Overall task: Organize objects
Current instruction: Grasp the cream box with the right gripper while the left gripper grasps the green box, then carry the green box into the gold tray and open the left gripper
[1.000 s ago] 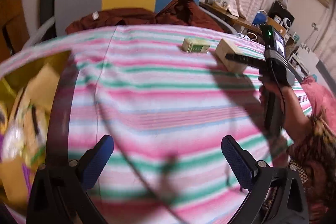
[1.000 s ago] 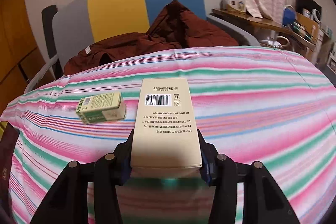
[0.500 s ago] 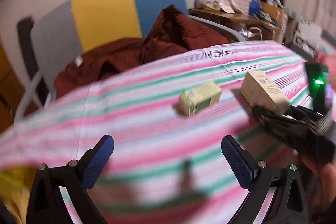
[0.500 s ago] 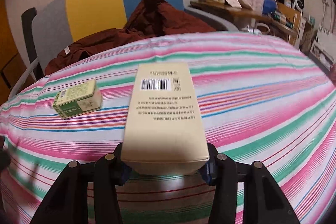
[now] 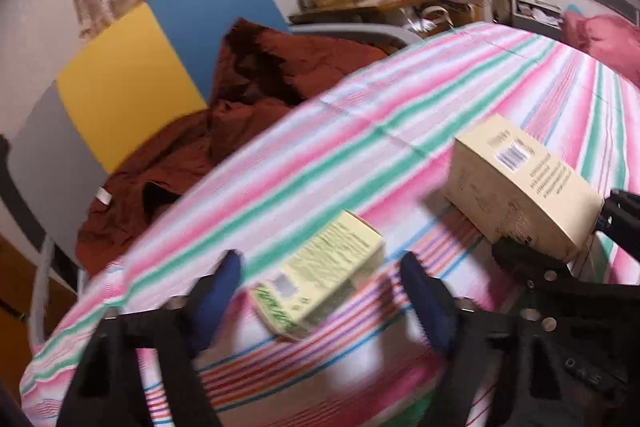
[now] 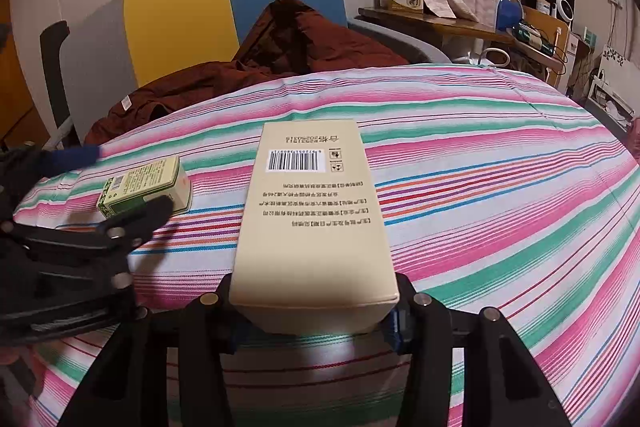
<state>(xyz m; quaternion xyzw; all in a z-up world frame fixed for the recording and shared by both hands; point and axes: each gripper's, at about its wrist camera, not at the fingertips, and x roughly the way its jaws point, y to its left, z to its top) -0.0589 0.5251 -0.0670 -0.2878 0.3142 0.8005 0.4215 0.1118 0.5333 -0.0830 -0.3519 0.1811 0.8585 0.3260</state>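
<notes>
Left tongs point(image 5: 320, 291) have swung in from the side and their jaws have just been closing around the small green box point(image 5: 320, 275) on the striped table point(image 5: 400, 131); pads not yet touching. Right tongs point(image 6: 314, 311) grip the beige box point(image 6: 312, 211). Second pickup looks imminent.

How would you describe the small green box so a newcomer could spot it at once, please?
On the pink-and-green striped cloth covering the table, look beside the tall beige box held in the right gripper. The small green box lies flat there: much shorter, pale green and yellow with green print, not plain beige.
</notes>
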